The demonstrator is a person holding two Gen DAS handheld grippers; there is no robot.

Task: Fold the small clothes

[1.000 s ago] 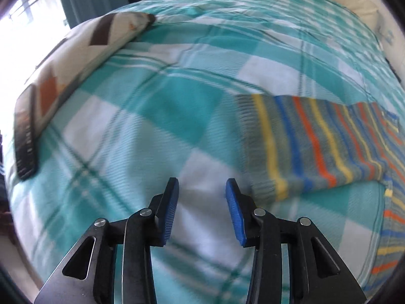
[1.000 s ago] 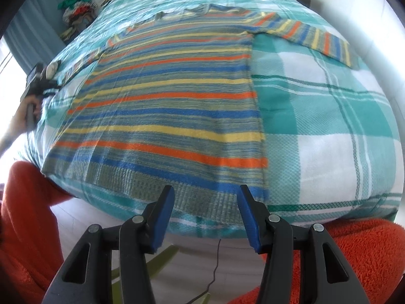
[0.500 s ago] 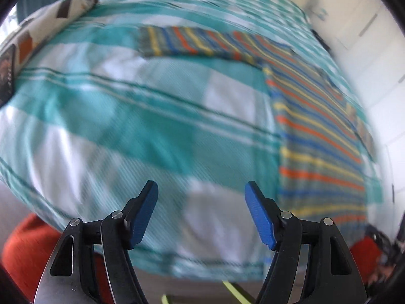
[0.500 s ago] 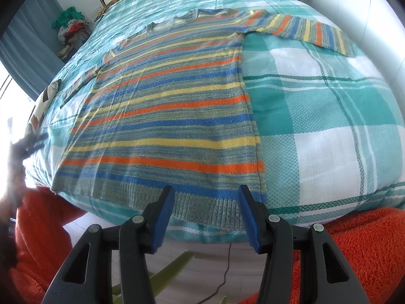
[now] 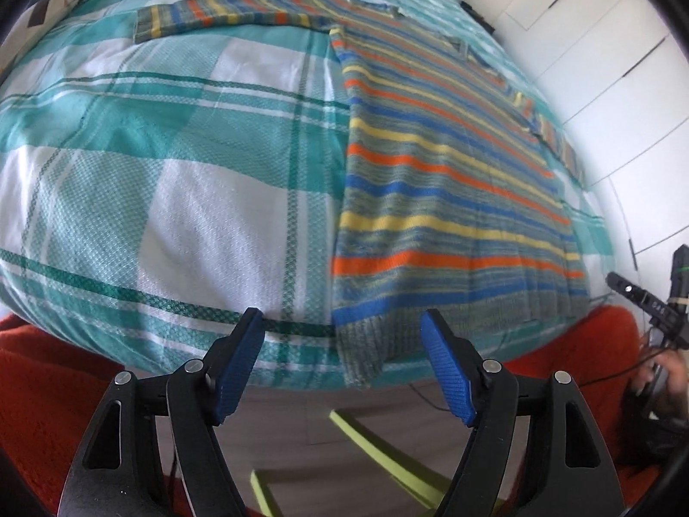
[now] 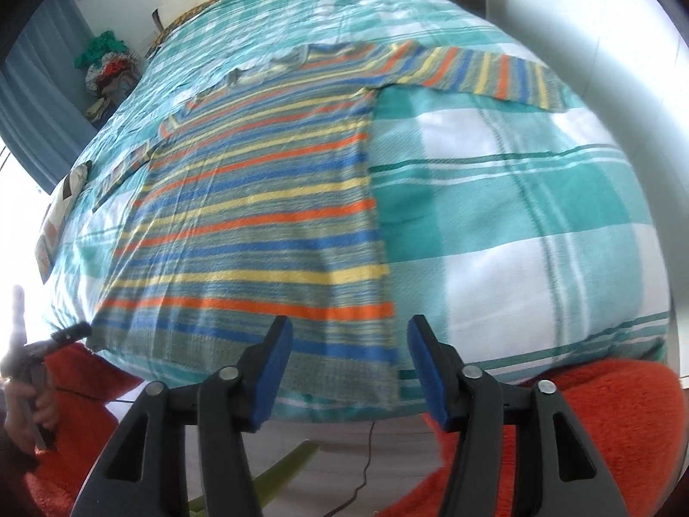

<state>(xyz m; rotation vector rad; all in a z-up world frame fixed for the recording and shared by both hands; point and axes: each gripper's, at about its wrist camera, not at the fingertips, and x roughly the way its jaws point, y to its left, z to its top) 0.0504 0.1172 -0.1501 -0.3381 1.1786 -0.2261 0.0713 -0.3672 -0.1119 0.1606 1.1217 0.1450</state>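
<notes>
Now the left tool [image 5: 342, 366] is opening its jaws with nothing gripped, and the lower left corner of the striped sweater [image 5: 435, 198] hangs just ahead of it, between the blue pads but not pressed by them. Also the right tool [image 6: 349, 370] is opening and empty, with the sweater's lower right corner just beyond its pads. Farther out from both tools the sweater lies flat on the bed [image 6: 516, 198] with sleeves spread, and orange fabric [image 6: 603, 409] is near each tool.
</notes>
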